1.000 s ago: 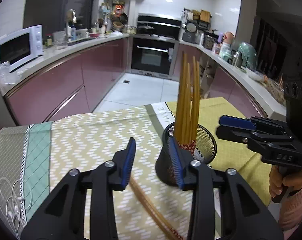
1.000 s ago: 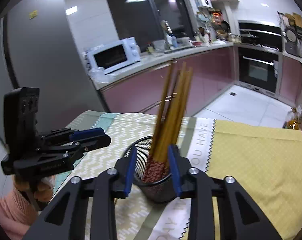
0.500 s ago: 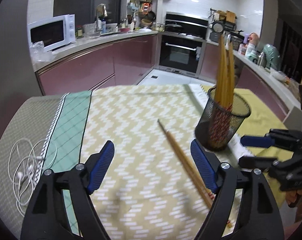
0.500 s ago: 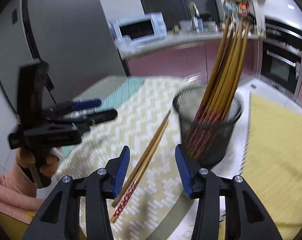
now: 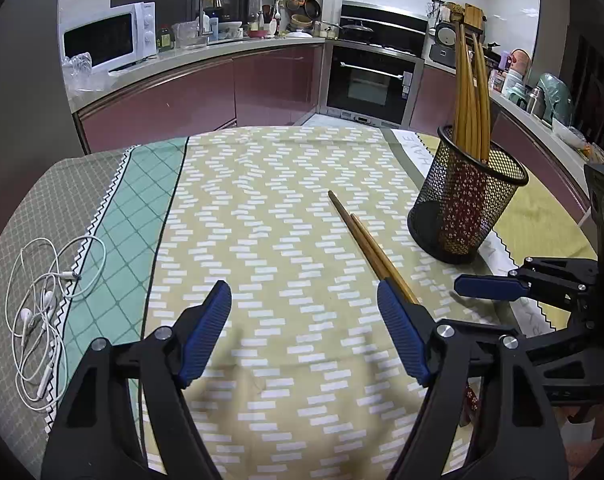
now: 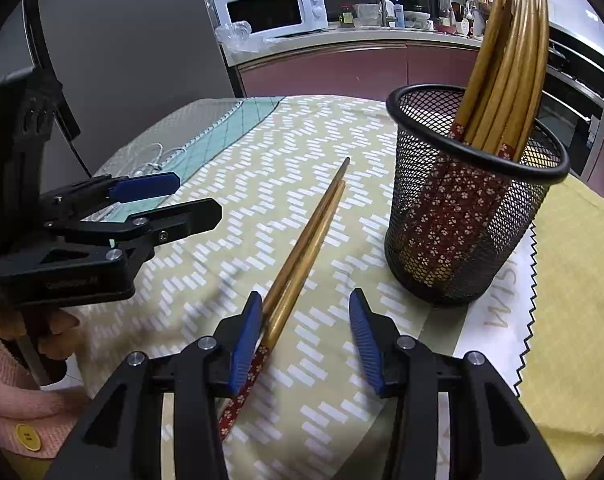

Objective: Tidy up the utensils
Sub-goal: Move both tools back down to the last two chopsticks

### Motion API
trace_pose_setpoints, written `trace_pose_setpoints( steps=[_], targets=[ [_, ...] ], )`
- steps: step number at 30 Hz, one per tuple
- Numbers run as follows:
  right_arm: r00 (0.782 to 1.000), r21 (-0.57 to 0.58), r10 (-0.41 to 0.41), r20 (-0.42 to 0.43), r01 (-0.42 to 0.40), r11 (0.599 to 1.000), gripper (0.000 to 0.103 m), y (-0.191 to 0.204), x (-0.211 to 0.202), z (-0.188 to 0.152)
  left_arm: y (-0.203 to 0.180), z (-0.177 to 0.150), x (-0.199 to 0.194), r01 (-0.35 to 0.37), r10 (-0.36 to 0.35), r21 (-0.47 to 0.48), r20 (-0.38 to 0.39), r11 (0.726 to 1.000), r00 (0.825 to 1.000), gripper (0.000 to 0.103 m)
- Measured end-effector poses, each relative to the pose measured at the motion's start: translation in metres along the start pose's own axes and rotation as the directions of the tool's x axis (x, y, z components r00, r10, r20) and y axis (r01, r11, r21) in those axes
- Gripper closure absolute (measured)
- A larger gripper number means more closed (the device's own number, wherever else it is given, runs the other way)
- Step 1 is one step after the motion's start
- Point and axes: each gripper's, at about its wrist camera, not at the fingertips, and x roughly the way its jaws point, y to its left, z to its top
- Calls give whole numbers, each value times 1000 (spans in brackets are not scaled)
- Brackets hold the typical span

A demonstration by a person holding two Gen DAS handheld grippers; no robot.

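Note:
Two wooden chopsticks (image 5: 366, 242) with red patterned ends lie side by side on the patterned tablecloth; they also show in the right wrist view (image 6: 306, 256). A black mesh holder (image 5: 464, 210) holds several more chopsticks upright; it stands to the right in the right wrist view (image 6: 462, 216). My left gripper (image 5: 304, 334) is open and empty, hovering left of the loose pair. My right gripper (image 6: 306, 338) is open and low, its left pad beside the loose chopsticks. Each gripper shows in the other's view: the left (image 6: 142, 204), the right (image 5: 502, 286).
White earphones (image 5: 42, 312) lie coiled at the table's left edge. The tablecloth (image 5: 262, 216) has a green strip on the left and a yellow cloth (image 6: 574, 280) on the right. Kitchen counters, a microwave (image 5: 110, 38) and an oven stand behind.
Both grippers have pulled back from the holder and dropped lower toward the table. Both jaws have opened wider. The right gripper now sits over the red ends of the loose chopsticks.

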Motion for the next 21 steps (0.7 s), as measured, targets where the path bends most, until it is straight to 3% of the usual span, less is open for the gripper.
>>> trace_pose_setpoints(
  steps=[11,21],
  targets=[
    [999,-29,-45,-18,44,999,64,3,10,-1,-2,0,8,15,-15,7,-26,1000,1000,35],
    [997,-10,-70,-42,70,998,79,0,15,2,-15,1,19,42,-40,46,-53,998,998,36]
  ],
)
